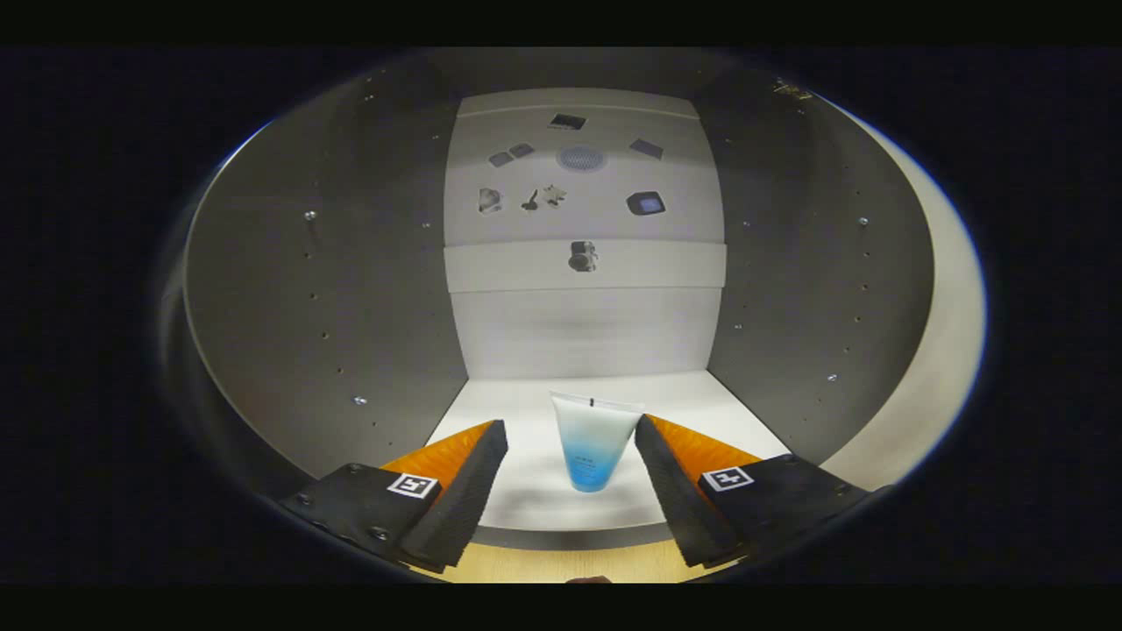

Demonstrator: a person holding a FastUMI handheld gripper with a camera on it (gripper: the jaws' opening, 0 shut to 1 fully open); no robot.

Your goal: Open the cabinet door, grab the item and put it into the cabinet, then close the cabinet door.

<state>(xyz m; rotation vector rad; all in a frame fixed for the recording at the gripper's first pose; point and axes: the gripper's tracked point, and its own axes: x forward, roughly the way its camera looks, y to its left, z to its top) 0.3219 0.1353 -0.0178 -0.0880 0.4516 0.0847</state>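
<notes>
**Tube stands inside the open cabinet, tongs spread around it**

Nearest to us, the tongs (570,478) reach forward with both fingers (460,495) spread wide apart, gripping nothing. Each finger carries a small square black-and-white marker on its upper side. Below the fingers, at six o'clock, we see a strip of pale wood-grain surface (561,561), just in front of the cabinet's front lip.

Between the fingers stands the tube (592,441), translucent white at its wide crimped end and shading to blue toward the cap. It stands upright on its cap, with the crimped end up. It rests on the cabinet floor (701,407), a white panel, near the front edge. We see a gap on each side between the tube and the finger faces; the right finger looks close to the tube's upper corner, though we cannot tell whether it touches.

Around the tube we look into the cabinet (351,289). Grey side walls rise at nine o'clock and three o'clock, each dotted with rows of small holes and a few bright pins. Straight ahead at twelve o'clock, the white back panel (583,324) carries a horizontal band across its middle, with several small dark stickers (646,203) or markings scattered above it and one on the band itself; they are too small for us to make out. At three o'clock, beyond the right wall, a pale curved edge (947,333) shows.
</notes>
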